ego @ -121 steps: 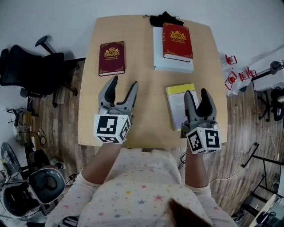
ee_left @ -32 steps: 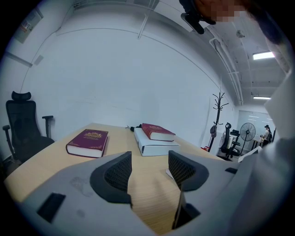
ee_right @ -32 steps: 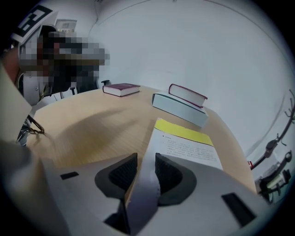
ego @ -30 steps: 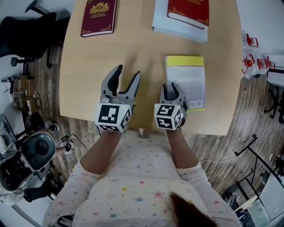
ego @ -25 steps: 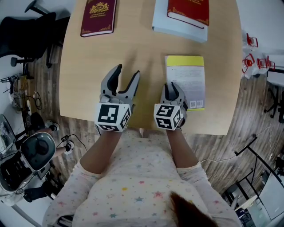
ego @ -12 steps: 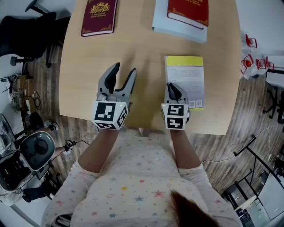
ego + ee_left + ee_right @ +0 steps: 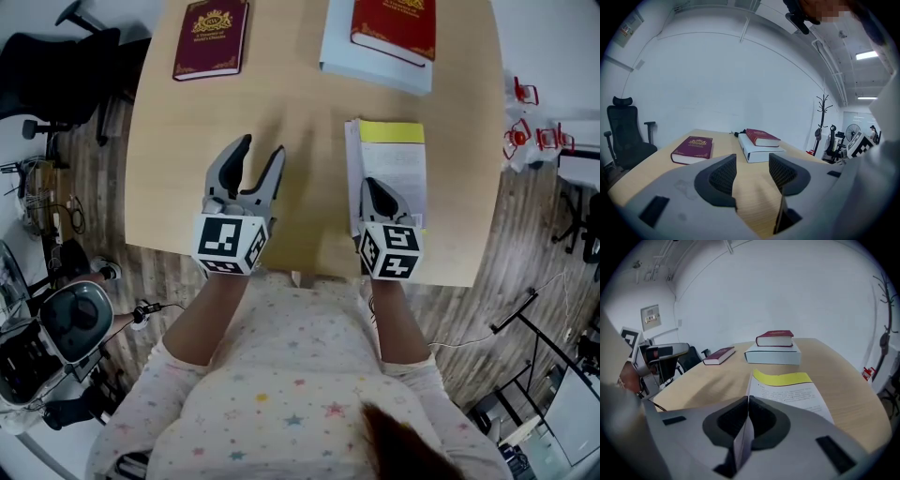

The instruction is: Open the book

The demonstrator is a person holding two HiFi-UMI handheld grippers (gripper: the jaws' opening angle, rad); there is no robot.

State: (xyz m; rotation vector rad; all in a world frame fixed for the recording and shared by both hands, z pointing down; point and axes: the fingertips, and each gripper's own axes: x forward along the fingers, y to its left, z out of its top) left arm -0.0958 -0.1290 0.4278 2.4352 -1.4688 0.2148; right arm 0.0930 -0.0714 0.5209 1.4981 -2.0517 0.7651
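A thin book [image 7: 396, 169] with a yellow band and a white printed cover lies on the wooden table [image 7: 187, 187] at the front right. My right gripper [image 7: 376, 193] is shut on the near left edge of its cover [image 7: 742, 442], which stands lifted as a thin sheet between the pads. The rest of the book [image 7: 787, 389] lies flat ahead. My left gripper [image 7: 260, 150] hovers over bare table to the left of the book. Its jaws have just been closing a little but stand open with nothing between them [image 7: 752, 165].
A maroon book [image 7: 211, 39] lies at the far left. A red book [image 7: 395, 28] rests on a thick pale blue book [image 7: 368, 67] at the far right. The table's front edge [image 7: 309, 270] is just below both grippers. A black office chair [image 7: 56, 84] stands left.
My right gripper has risen and rolled, and the book's left cover edge has come up off the pages with it. The left gripper's jaws have narrowed slightly; it has stayed in place.
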